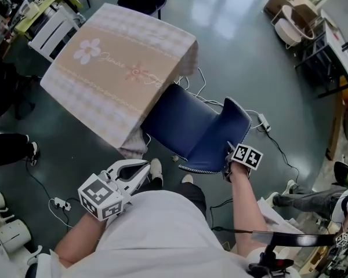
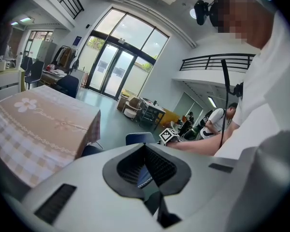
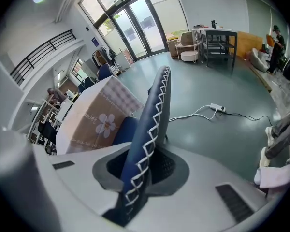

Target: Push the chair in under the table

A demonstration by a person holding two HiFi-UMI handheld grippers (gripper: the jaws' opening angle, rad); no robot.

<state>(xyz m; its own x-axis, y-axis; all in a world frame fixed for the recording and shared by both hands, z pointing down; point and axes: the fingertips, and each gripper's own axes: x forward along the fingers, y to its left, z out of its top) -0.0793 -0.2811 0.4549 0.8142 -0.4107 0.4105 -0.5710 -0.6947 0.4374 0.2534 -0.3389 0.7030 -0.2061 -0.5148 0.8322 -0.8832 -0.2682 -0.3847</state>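
Where right tongs (image 3: 144, 172) grip, chair backrest (image 3: 155, 109) between pads.

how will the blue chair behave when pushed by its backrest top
The chair probably feels light: its padded shell looks thin. Gripped high on the backrest by the right gripper, it may tip before sliding. The glossy floor should let it slide fairly easily.

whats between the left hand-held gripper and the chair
In the head view, the person's white shoe on grey floor lies between the left hand-held gripper and the chair.
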